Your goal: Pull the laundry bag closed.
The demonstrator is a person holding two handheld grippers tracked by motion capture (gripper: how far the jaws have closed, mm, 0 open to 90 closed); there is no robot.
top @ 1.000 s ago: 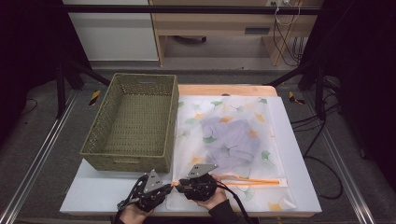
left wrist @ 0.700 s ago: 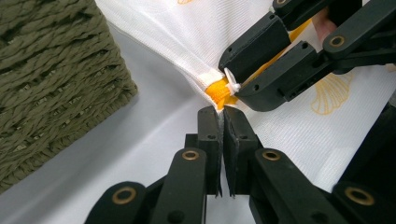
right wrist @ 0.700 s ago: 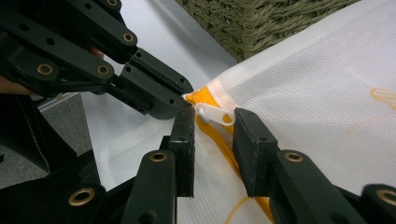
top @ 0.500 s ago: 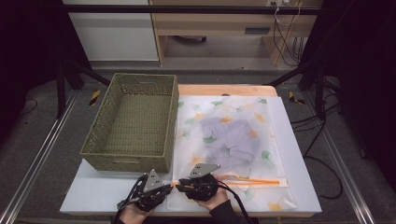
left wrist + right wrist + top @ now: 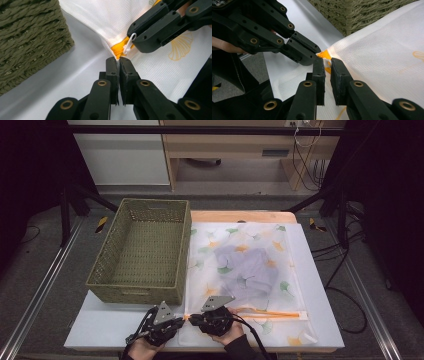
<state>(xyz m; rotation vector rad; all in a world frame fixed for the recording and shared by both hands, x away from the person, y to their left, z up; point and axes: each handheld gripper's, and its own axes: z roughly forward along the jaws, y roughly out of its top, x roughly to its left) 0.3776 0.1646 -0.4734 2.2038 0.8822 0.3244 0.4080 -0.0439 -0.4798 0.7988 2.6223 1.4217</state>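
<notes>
A white mesh bag printed with ginkgo leaves lies flat on the table and holds a pale grey garment. An orange zipper runs along its near edge. My left gripper is shut on the bag's corner at the zipper's left end. My right gripper meets it tip to tip from the right. Its jaws have just been closing, and they pinch the small white zipper pull between them. The two grippers almost touch.
A woven olive basket stands empty left of the bag, close to my left gripper. The white tabletop ends just behind both hands. Cables trail from the grippers toward the near edge.
</notes>
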